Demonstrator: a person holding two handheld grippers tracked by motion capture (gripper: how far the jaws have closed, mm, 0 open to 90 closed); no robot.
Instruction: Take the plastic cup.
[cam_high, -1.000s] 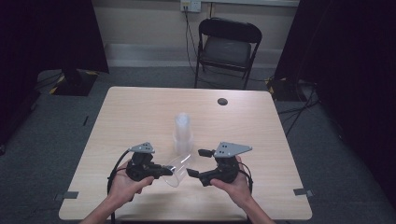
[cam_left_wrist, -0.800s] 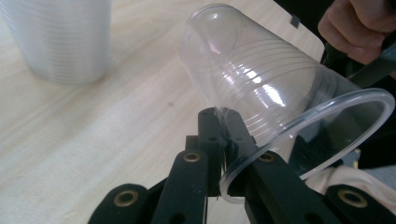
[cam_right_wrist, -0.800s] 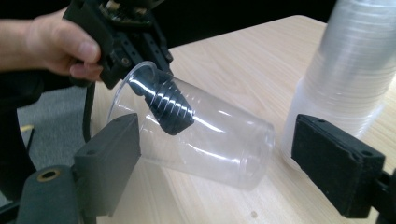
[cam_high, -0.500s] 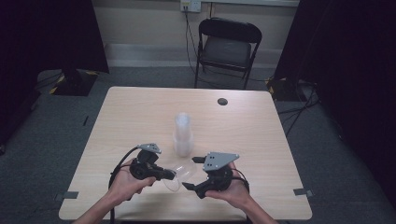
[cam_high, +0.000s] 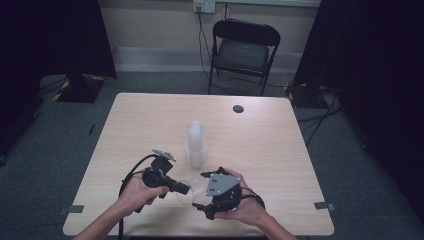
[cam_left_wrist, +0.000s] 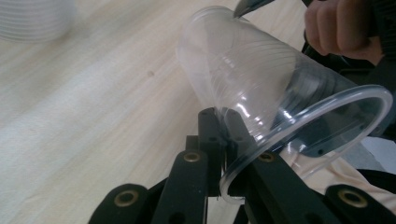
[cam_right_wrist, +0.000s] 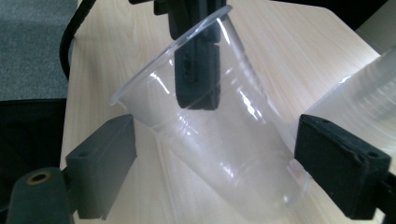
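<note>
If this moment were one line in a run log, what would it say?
left claw: shut on clear cup wall | right claw: open around cup, jaws apart | cup stack: upright on table

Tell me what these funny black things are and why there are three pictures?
A person sits at a table and holds black tongs in each hand. One picture looks down from above. The other two come from little cameras riding on the tongs. The left tongs pinch the rim of a clear plastic cup, one jaw inside it and one outside. The right tongs are open, with a jaw on each side of that cup. A stack of cups stands farther back on the table.
</note>
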